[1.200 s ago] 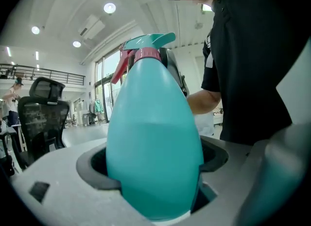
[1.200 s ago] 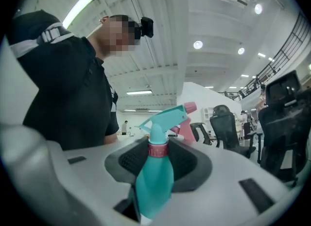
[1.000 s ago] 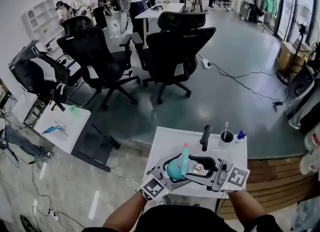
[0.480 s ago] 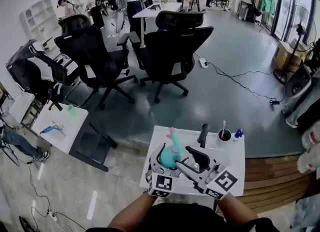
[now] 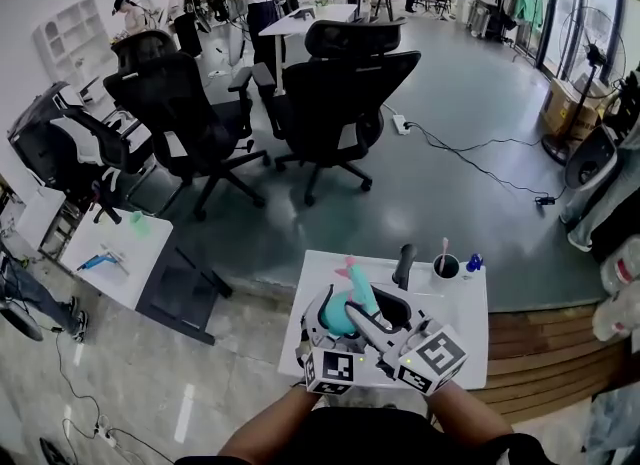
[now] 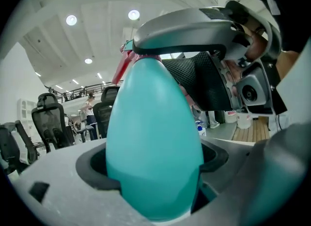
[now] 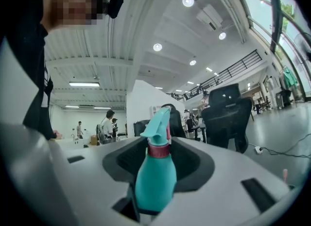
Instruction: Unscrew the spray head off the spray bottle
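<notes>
two pairs of hand-held tongs, the left tongs (image 6: 153, 161) and the right tongs (image 7: 158, 165), meet at one teal spray bottle (image 5: 338, 315) above a small white surface (image 5: 465, 325); only the head view shows this layout: the bottle tilted with its top leaning away from the person, the forearms (image 5: 265, 428) at the bottom edge, a cup (image 5: 445, 269) and a black upright object (image 5: 403, 265) standing near the surface's far edge, black office chairs (image 5: 340, 83) on the grey floor (image 5: 470, 133) beyond; the grips are too small to judge there; the left gripper view fills with the bottle's rounded body, clamped low down between the dark pads (image 6: 92, 167), so the left tongs are gripping the spray bottle; the body hides nearly all of the top there, with only a red edge showing beside it; that view alone shows the right tongs from outside, arching over the bottle's top; the right gripper view gives what the left one hides: the red collar (image 7: 158, 150) and the teal spray head (image 7: 158, 125) seated on it, not yet off; the right tongs have just been closing with the bottle between them, yet dark gaps show on both sides of it, so they stand open around it, pressing on nothing
</notes>
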Tool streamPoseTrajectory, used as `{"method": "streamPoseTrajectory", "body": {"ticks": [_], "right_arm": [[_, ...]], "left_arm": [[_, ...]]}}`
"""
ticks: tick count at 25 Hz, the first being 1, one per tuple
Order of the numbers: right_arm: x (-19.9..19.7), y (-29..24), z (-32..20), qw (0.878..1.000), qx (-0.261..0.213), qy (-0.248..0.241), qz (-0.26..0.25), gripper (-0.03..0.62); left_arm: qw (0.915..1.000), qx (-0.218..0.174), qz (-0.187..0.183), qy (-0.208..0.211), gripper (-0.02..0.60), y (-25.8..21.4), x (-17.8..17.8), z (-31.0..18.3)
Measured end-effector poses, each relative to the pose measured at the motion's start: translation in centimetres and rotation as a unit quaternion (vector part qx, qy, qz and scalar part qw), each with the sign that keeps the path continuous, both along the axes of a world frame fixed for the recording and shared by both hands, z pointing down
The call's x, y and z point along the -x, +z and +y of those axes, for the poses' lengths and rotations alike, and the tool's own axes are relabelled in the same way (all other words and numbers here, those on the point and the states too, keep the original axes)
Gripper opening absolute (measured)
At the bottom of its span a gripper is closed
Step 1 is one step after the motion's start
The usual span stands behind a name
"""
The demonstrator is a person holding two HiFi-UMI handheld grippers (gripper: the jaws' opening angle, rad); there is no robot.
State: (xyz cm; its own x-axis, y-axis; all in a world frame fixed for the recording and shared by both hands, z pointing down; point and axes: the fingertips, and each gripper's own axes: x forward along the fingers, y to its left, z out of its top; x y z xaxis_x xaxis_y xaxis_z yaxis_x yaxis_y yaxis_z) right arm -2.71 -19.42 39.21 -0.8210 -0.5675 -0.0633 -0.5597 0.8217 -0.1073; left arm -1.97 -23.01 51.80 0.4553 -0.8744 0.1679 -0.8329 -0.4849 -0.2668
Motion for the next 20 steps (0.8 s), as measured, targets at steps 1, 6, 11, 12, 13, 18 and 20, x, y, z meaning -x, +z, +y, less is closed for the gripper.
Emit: {"method": "streamPoseTrajectory", "body": {"ticks": [1, 6, 11, 12, 13, 18, 20], "right_arm": [[-0.1, 0.0, 0.0, 1.0, -0.002, 0.003, -0.002, 0.151], [-0.2, 0.0, 0.2, 1.0, -0.005, -0.004, -0.003, 0.137], [-0.1, -0.3, 1.2, 0.999, -0.027, -0.041, 0.015, 0.135], [-0.2, -0.3, 1.4, 0.998, -0.032, -0.051, 0.017, 0.135], [-0.2, -0.4, 1.7, 0.997, -0.037, -0.063, 0.018, 0.135], [-0.2, -0.4, 3.7, 0.988, -0.073, -0.131, 0.024, 0.135], [-0.1, -0.5, 5.0, 0.983, -0.073, -0.169, 0.016, 0.135]], "left_arm": [[1.0, -0.001, -0.001, 0.002, 0.46, 0.0, -0.1, 0.1], [0.9998, 0.006, 0.006, 0.021, 0.46, 0.1, -0.5, 0.5], [0.9964, 0.015, 0.021, 0.081, 0.459, 0.0, -1.4, 1.6], [0.9947, 0.016, 0.022, 0.099, 0.46, 0.0, -1.6, 2.0], [0.9927, 0.016, 0.021, 0.118, 0.46, 0.0, -1.8, 2.3], [0.9741, 0.018, -0.002, 0.226, 0.459, 0.2, -2.3, 4.5], [0.9606, 0.025, -0.005, 0.277, 0.459, 0.3, -2.7, 5.8]]}}
